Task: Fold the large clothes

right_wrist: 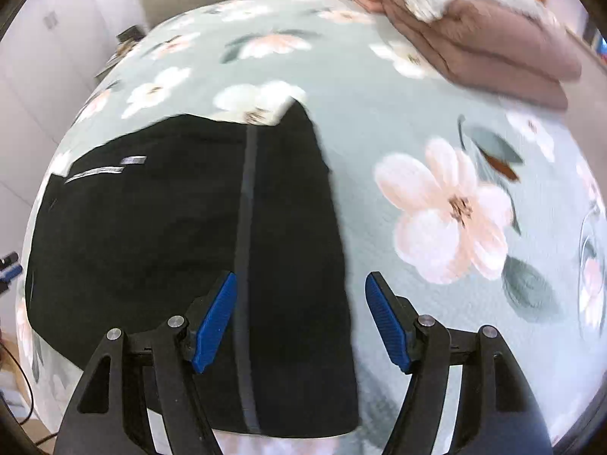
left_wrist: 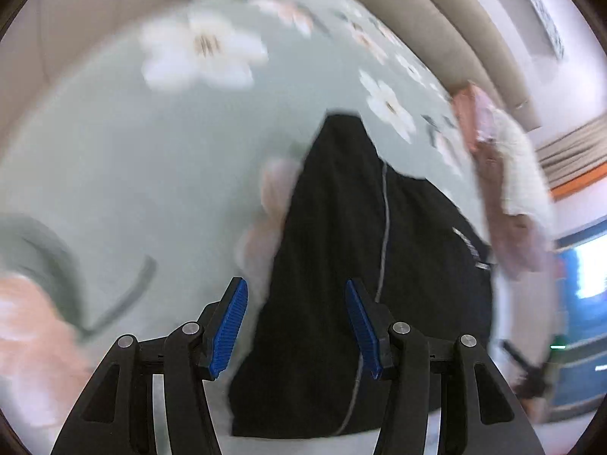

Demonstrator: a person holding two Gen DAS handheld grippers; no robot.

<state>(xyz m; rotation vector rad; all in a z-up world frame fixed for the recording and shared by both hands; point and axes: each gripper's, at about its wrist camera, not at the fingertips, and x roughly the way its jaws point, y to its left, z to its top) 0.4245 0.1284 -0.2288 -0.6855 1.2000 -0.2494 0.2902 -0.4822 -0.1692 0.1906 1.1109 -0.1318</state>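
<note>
A black garment (right_wrist: 159,220) with a thin grey stripe lies flat on a pale green flowered bedspread (right_wrist: 379,121). In the right wrist view it fills the left and middle, with its right edge running between my fingers. My right gripper (right_wrist: 301,322) is open and empty just above the garment's near edge. In the left wrist view the same garment (left_wrist: 341,265) runs away from the fingers. My left gripper (left_wrist: 296,328) is open and empty above it. The left view is blurred by motion.
A folded brown blanket with a white fleecy one on top (right_wrist: 474,30) lies at the far right of the bed; it also shows in the left wrist view (left_wrist: 504,174). A beige padded headboard (left_wrist: 436,11) stands behind. White wardrobe doors (right_wrist: 57,38) stand at the left.
</note>
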